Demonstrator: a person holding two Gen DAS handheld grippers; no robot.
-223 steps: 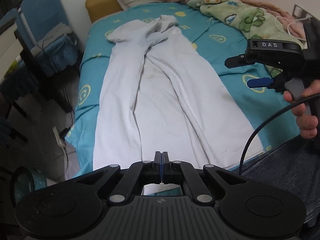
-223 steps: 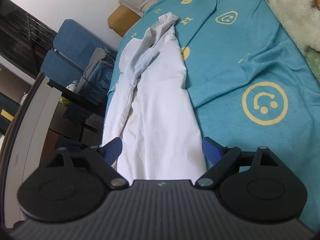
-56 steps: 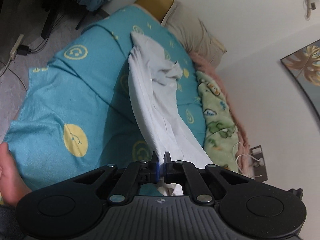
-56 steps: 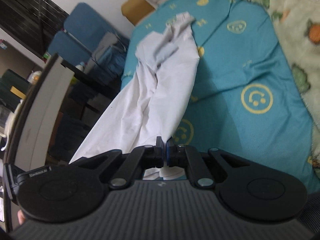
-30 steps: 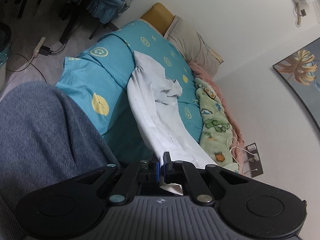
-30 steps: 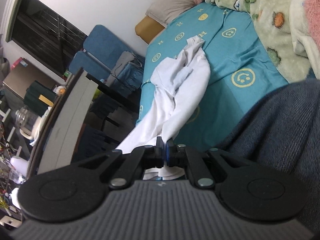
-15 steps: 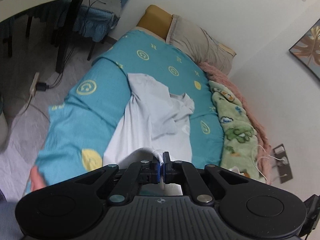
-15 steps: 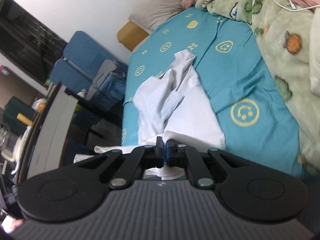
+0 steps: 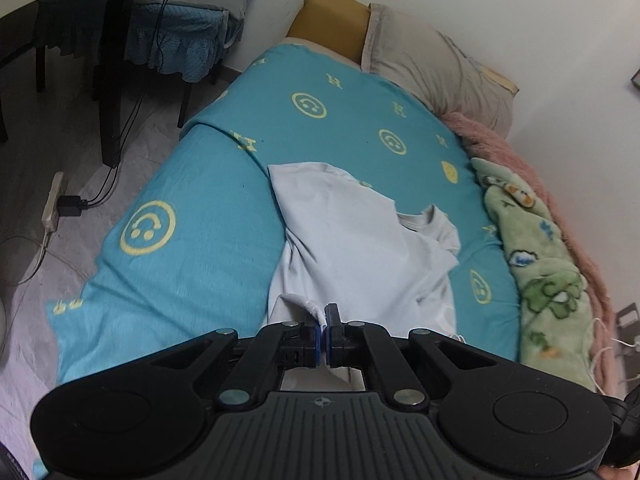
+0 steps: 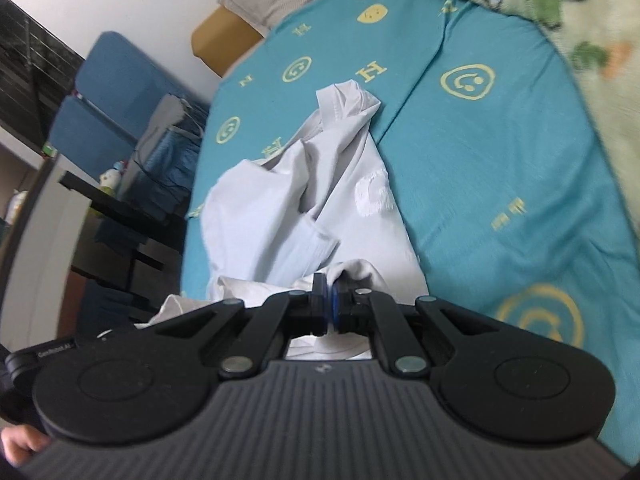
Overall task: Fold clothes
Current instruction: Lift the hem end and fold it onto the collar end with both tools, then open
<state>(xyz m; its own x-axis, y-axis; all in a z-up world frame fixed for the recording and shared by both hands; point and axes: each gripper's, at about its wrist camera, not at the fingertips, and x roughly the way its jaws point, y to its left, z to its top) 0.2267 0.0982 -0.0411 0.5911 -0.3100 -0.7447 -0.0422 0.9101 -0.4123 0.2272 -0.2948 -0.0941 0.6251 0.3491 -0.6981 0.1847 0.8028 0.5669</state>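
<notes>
Both pinched tight on cloth: left hand-held gripper (image 9: 323, 322) and right hand-held gripper (image 10: 327, 307) each clamp a near edge of the white garment (image 9: 360, 240). It lies frame-centre on the bed (image 9: 208, 208), long axis running away toward upper frame.

The teal bedsheet (image 9: 208, 184) carries yellow letter "H" prints among its smiley faces, readable in both wrist views (one large "H" sits near the white garment's collar in the right view). A small white label on a black device (image 10: 38, 354) at the near left edge is too blurred to read.
</notes>
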